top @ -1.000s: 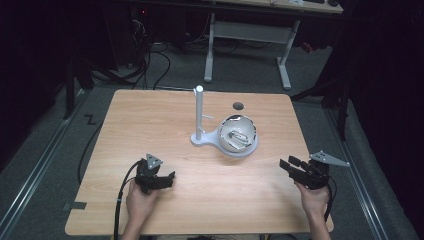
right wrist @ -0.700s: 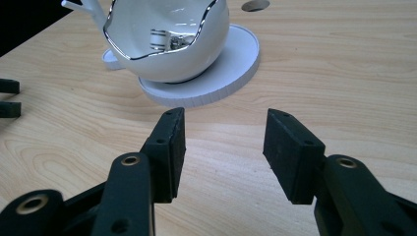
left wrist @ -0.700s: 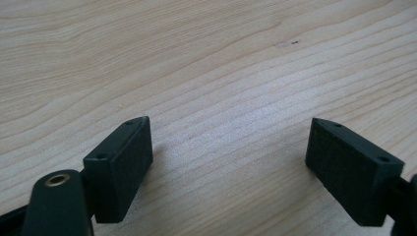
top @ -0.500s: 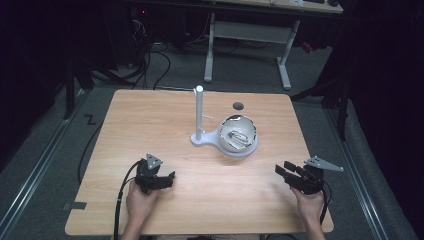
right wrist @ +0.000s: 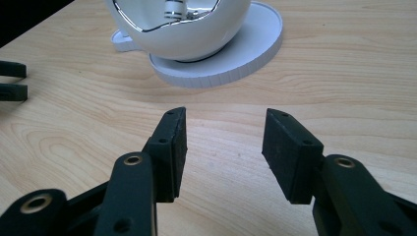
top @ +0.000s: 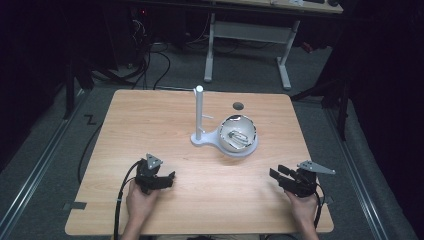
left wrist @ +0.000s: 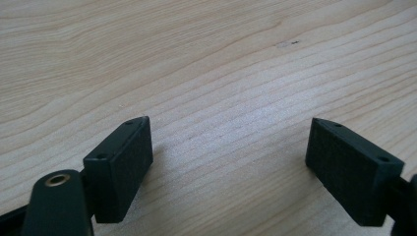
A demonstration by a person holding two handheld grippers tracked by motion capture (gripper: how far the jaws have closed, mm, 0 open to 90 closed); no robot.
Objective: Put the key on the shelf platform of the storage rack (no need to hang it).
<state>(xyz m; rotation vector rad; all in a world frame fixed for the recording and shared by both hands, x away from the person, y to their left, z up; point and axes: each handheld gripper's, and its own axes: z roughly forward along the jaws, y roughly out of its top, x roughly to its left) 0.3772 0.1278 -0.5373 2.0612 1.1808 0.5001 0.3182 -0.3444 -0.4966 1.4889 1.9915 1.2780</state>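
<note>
From above, the white bowl [top: 238,135] sits on its round base beside an upright post [top: 199,112], mid-table, well apart from both grippers. The right gripper [right wrist: 223,147] view shows its empty jaws apart, facing the bowl's chrome-rimmed underside. The left gripper [left wrist: 228,162] view shows empty jaws spread wide over bare table [left wrist: 206,59].

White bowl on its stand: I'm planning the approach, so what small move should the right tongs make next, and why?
Probably ease the right tongs forward toward the white bowl: their jaws stand open and empty, aimed at the bowl, with bare wooden table between.
</note>
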